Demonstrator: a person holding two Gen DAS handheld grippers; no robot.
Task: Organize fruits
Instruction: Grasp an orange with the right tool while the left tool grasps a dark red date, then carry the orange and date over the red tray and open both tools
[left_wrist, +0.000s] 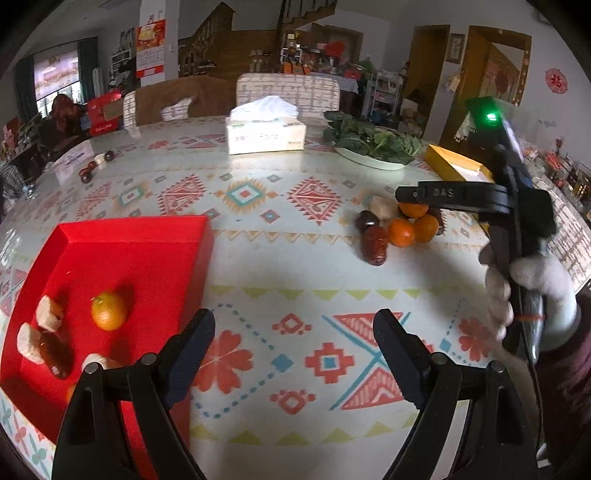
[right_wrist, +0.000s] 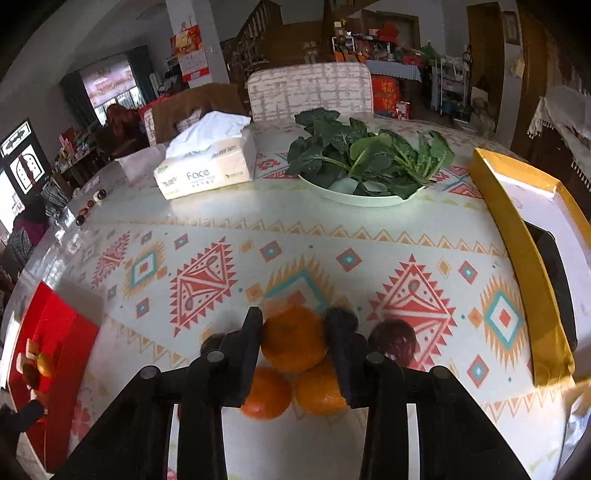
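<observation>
A red tray (left_wrist: 147, 236) lies at the left and holds an orange (left_wrist: 109, 311), pale chunks (left_wrist: 48, 313) and a dark date (left_wrist: 55, 354). My left gripper (left_wrist: 293, 341) is open and empty above the tablecloth beside the tray's right wall. A pile of oranges (left_wrist: 402, 232), dark red dates (left_wrist: 375, 242) and a pale piece (left_wrist: 382, 207) lies to the right. My right gripper (right_wrist: 293, 345) is shut on the top orange (right_wrist: 293, 338) of that pile; two more oranges (right_wrist: 267, 397) lie under it and a date (right_wrist: 393, 339) beside it. The red tray (right_wrist: 59, 332) shows far left in the right wrist view.
A tissue box (left_wrist: 266, 134) and a plate of green leaves (left_wrist: 373, 142) stand at the back of the table. A yellow-edged box (right_wrist: 524, 258) lies at the right. A few small dark fruits (left_wrist: 90, 168) lie at the far left edge. Chairs stand behind the table.
</observation>
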